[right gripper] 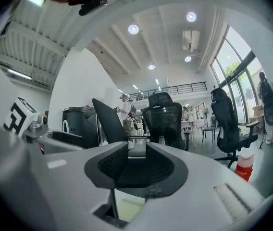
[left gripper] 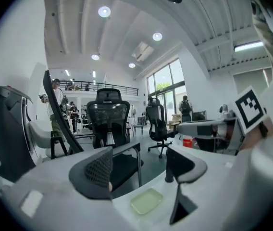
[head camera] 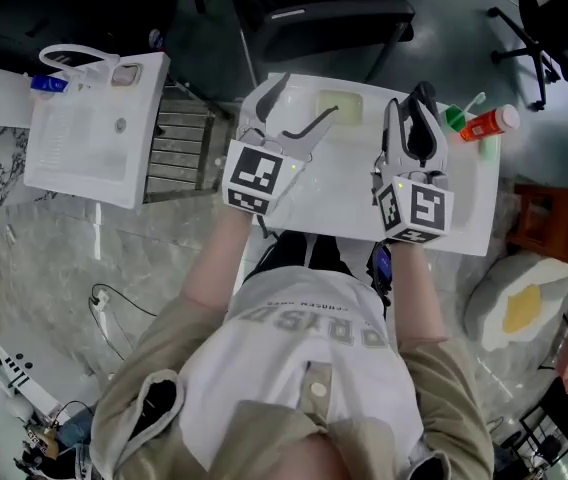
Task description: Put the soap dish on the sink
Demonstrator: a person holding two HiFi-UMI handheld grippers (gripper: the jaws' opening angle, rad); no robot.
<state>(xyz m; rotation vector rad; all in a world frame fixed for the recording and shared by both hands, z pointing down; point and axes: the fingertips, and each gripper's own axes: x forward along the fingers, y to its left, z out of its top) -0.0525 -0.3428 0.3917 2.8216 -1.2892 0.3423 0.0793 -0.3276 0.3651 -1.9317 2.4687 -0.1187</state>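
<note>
Head view first: the person stands over a white tabletop (head camera: 464, 198) with both tools held up above it. The left hand-held gripper (head camera: 304, 103) has its black jaws spread wide with nothing between them. The right hand-held gripper (head camera: 416, 103) shows only a narrow gap, and it too is empty. Now the task's thing: the pale green translucent rectangular soap dish (head camera: 339, 105) lies flat on the tabletop near its far edge, between the two tools and touched by neither. From the left gripper view, the left hand-held gripper (left gripper: 139, 167) looks out level across the room, and the soap dish (left gripper: 146, 201) sits low between its jaws. The right gripper view catches a sliver of the soap dish (right gripper: 127, 208) under the right hand-held gripper (right gripper: 136, 162). A red bottle with a white cap (head camera: 489, 123) lies at the tabletop's right corner. What looks like the white rectangular sink (head camera: 94, 138) sits well apart to the left.
</note>
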